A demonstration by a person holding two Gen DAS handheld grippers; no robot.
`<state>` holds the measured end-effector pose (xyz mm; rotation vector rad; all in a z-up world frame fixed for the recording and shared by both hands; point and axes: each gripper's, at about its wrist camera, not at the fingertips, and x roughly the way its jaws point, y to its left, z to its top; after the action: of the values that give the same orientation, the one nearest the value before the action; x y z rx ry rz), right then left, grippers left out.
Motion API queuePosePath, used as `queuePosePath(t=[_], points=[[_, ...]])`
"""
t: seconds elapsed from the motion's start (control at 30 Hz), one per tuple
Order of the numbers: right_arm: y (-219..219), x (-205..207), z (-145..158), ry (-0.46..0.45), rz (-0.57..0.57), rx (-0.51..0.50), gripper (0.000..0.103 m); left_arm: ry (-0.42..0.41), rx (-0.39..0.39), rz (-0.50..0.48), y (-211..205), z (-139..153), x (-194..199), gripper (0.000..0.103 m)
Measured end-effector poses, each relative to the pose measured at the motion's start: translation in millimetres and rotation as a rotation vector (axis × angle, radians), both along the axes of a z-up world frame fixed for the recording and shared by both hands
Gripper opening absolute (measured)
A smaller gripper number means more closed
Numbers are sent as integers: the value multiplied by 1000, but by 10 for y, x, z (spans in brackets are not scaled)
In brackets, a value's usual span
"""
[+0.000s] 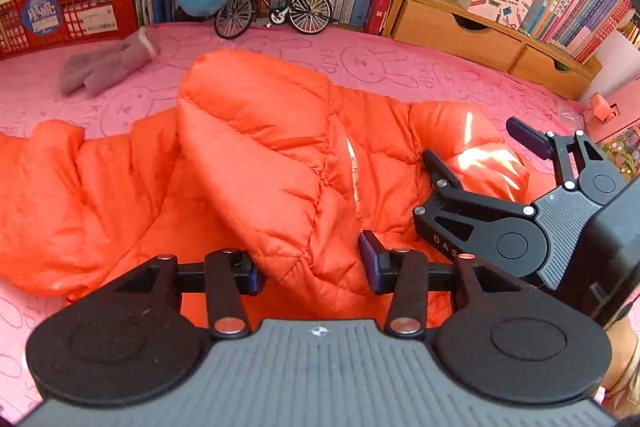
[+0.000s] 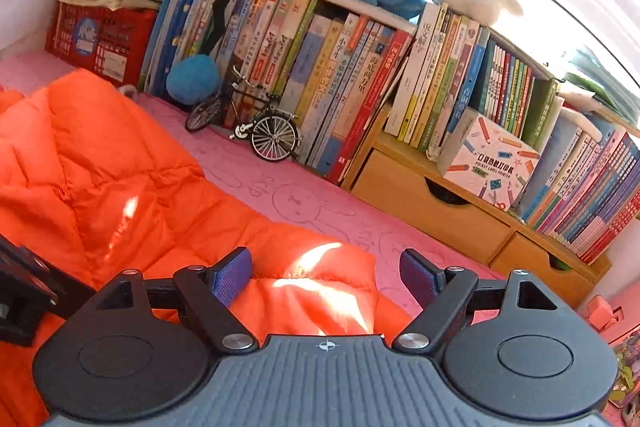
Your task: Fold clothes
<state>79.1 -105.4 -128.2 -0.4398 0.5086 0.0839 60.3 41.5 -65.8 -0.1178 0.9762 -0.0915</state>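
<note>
Orange puffer jacket (image 1: 256, 163) on pink mat (image 1: 400, 67); left gripper (image 1: 312, 267), right gripper (image 2: 326, 275) agape.

Left gripper (image 1: 312, 267): black linkage arms, silver pivot screws, blue-purple pads (image 1: 370, 263), grey ribbed body with a compass mark at 12 o'clock. Right gripper (image 2: 326, 277): identical build; "DAS" lettering shows on one arm.

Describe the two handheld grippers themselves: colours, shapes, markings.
The left gripper and the right gripper look alike: ribbed grey body with a small compass-like emblem, two round black discs, black linkage bars with silver rivets, and dark blue finger pads. White letters "DAS" show on the right one.
</note>
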Motion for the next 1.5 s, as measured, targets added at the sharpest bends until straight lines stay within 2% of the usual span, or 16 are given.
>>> queuePosePath(t=[0.1, 0.13, 0.2, 0.3, 0.4, 0.57, 0.73, 0.83, 0.9, 1.0, 1.07, 1.23, 1.37, 1.43, 1.5], points=[[-102, -30, -157, 26, 14, 8, 85, -106, 47, 48, 133, 255, -91, 46], [-135, -32, -202, 35, 13, 27, 85, -163, 73, 65, 159, 347, -72, 48], [-172, -15, -265, 50, 3, 57, 90, -268, 134, 86, 171, 483, 0, 59], [-162, 14, -348, 47, -4, 63, 96, -363, 275, 31, -16, 378, 311, 61], [-160, 14, -383, 40, -9, 66, 100, -347, 355, -6, -107, 92, 556, 61], [-209, 26, -383, 47, -19, 98, 103, -310, 486, -62, -84, -348, 517, 63], [-271, -20, -310, 5, -49, 71, 103, -277, 517, -117, -4, -625, 344, 65], [-333, -156, -233, -91, -85, -33, 103, -284, 540, -158, -34, -665, 241, 65], [-389, -220, -229, -110, -85, -78, 103, -279, 534, -163, -39, -659, 207, 65], [-404, -214, -190, -107, -102, -92, 102, -285, 525, -105, 11, -497, 171, 65], [-304, -168, -120, -144, -97, -85, 103, -351, 494, -30, 85, -289, 118, 64], [-54, -54, 55, -236, -83, -68, 103, -475, 459, 69, 108, 0, 333, 62], [142, 47, 180, -304, -69, -52, 103, -495, 482, 52, -84, -176, 637, 63], [207, 141, 150, -302, -55, -33, 103, -470, 517, 31, -165, -325, 734, 64], [205, 232, 55, -263, -59, -30, 103, -443, 589, 8, -235, -512, 801, 64]])
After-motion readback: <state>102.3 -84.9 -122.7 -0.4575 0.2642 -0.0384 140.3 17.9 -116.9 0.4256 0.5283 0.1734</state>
